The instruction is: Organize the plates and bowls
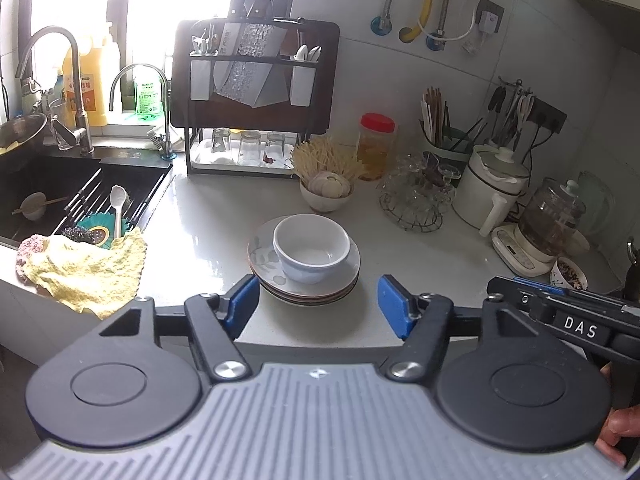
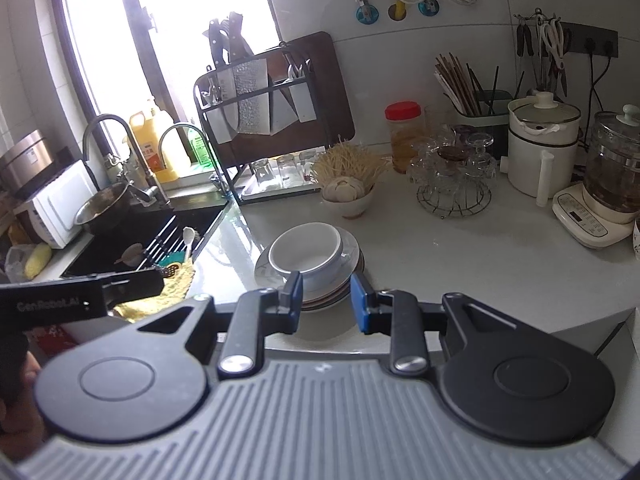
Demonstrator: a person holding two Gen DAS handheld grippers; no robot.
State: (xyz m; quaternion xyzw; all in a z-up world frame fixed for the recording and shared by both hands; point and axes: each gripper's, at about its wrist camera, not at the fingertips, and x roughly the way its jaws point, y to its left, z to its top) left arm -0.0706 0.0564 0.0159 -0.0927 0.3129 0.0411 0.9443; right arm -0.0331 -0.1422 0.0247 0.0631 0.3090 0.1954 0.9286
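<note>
A white bowl (image 1: 312, 248) (image 2: 306, 252) stands upright on a stack of several plates (image 1: 262, 258) (image 2: 353, 249) in the middle of the pale counter (image 1: 420, 256). My left gripper (image 1: 319, 301) hangs just in front of the stack, its blue pads spread wider than the bowl, and it touches nothing. My right gripper (image 2: 327, 297) is also in front of the stack. Its jaws stand a narrow gap apart with nothing between them. The stack's near edge shows through that gap. The right gripper (image 1: 532, 285) also shows at the right in the left wrist view.
A black sink (image 1: 60, 196) with a rack and spoon lies to the left, with a yellow cloth (image 1: 88, 268) on its edge. Behind the stack are a garlic bowl (image 1: 326, 194), a knife rack (image 1: 252, 92), a jar (image 1: 376, 144), glassware (image 1: 416, 196) and kettles (image 1: 492, 184).
</note>
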